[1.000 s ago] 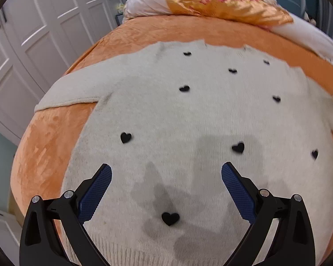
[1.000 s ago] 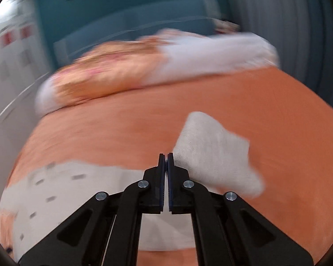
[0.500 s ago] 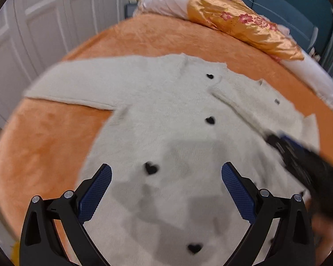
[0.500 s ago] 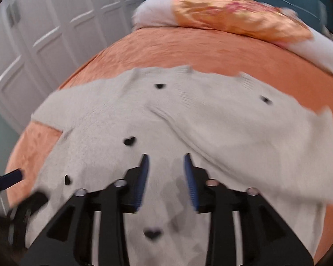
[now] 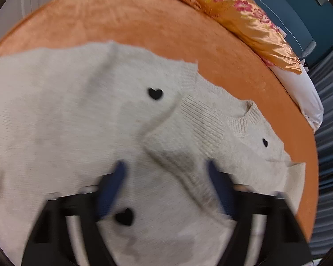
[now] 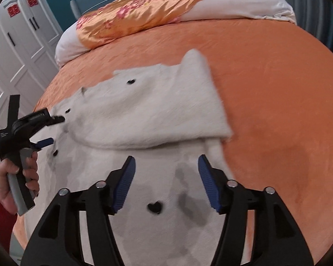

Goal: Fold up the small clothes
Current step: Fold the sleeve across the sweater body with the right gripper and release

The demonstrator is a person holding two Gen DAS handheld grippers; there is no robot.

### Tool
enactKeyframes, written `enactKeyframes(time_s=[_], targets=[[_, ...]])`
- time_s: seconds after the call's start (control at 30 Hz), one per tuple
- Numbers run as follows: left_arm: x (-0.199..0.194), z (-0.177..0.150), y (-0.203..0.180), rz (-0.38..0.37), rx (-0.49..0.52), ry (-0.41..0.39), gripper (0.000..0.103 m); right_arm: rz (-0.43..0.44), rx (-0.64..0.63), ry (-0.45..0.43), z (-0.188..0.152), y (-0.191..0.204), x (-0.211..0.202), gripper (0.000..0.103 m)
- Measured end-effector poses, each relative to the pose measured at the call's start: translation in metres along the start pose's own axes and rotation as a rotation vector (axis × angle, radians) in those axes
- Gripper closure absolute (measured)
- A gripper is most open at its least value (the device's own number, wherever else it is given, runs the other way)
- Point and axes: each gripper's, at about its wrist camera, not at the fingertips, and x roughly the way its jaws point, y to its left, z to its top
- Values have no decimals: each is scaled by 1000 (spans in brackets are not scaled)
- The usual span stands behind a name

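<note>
A cream knit sweater [image 5: 73, 115] with small black hearts lies flat on the orange bed [image 5: 144, 22]. Its right sleeve [image 6: 157, 115] is folded across the chest; in the left wrist view the sleeve cuff [image 5: 184, 155] lies between my fingers. My left gripper [image 5: 166, 186] is open and blurred, low over the sweater near the cuff; it also shows in the right wrist view [image 6: 52, 130], held by a hand. My right gripper [image 6: 166, 177] is open and empty above the sweater's lower body [image 6: 166, 221].
An orange floral pillow [image 6: 133, 20] and a white pillow [image 6: 244, 6] lie at the head of the bed. White wardrobe doors [image 6: 15, 51] stand on the left. Blue-grey curtains [image 5: 330, 133] hang at the right. Bare orange bedspread [image 6: 277, 88] lies right of the sweater.
The right gripper opened and let go of the sleeve, which now lies across the chest. The left gripper moved toward the collar and the sleeve cuff and narrowed somewhat.
</note>
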Motion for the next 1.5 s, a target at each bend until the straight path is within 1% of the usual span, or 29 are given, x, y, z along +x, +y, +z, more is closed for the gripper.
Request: enactKeyframes(time_s=[0.03,0.07,0.1,0.17,0.23,0.27,0.3,0.33,0.37,0.4,0.43,0.47,0.5,0.53,0.6,0.67,0.7,0.8,0.97,1.03,1.3,1.33,1.37,1.4,1.47,1.5], targets=[[2,1,-2,-32,6,9,79,-6,5,-3,4,-2,0,45],[1,2,-6,-44,26,8,97,-14,15,-8,8,-8,3,45],[-3,3,-9,-39,43,-8,97,-19,22,-12,12,-8,5,46],[-26,5,-11,-50,75,-97,98,-23,36,-36,22,-14,4,46],[-59,5,-2,-75,67,-188,99,-21,41,-62,26,-15,1,46],[-74,3,7,-73,49,-232,99,-17,39,-69,28,-15,1,46],[-83,0,18,-53,29,-262,99,-15,30,-67,32,-14,5,46],[-84,-2,25,-27,23,-271,99,-16,15,-60,33,-13,9,46],[-74,-5,32,18,36,-255,99,-24,-7,-53,34,-9,15,46],[-66,-6,37,41,40,-228,98,-50,-47,-44,37,-1,23,49],[-51,-11,44,64,32,-184,98,-56,-70,-40,38,4,26,54],[-39,-17,51,72,21,-160,98,-60,-108,-33,40,14,32,54],[-33,-20,54,83,19,-153,97,-62,-132,-25,42,22,38,55],[-27,-25,55,90,19,-160,96,-70,-170,-10,43,32,47,61],[-25,-31,54,99,27,-200,92,-82,-213,16,44,41,61,71],[-23,-34,51,113,47,-229,90,-96,-231,47,42,45,75,74],[-20,-37,48,132,72,-244,89,-103,-236,65,42,45,82,77],[-19,-45,49,165,121,-286,89,-116,-236,84,39,41,92,78],[-17,-49,46,196,150,-321,89,-122,-244,73,36,40,96,79],[-16,-50,46,197,154,-328,89,-131,-258,65,35,42,97,80],[-16,-51,48,190,148,-331,88,-137,-242,60,34,35,95,81],[-16,-51,48,194,149,-330,88,-157,-241,55,34,34,94,87],[-17,-52,47,201,153,-329,88,-197,-240,48,35,30,93,94],[-18,-51,45,214,160,-327,87,-218,-232,44,36,25,92,103],[-19,-51,39,252,186,-319,87,-175,-188,57,36,9,96,103],[-19,-51,35,281,208,-314,87,-164,-190,70,35,6,101,103]])
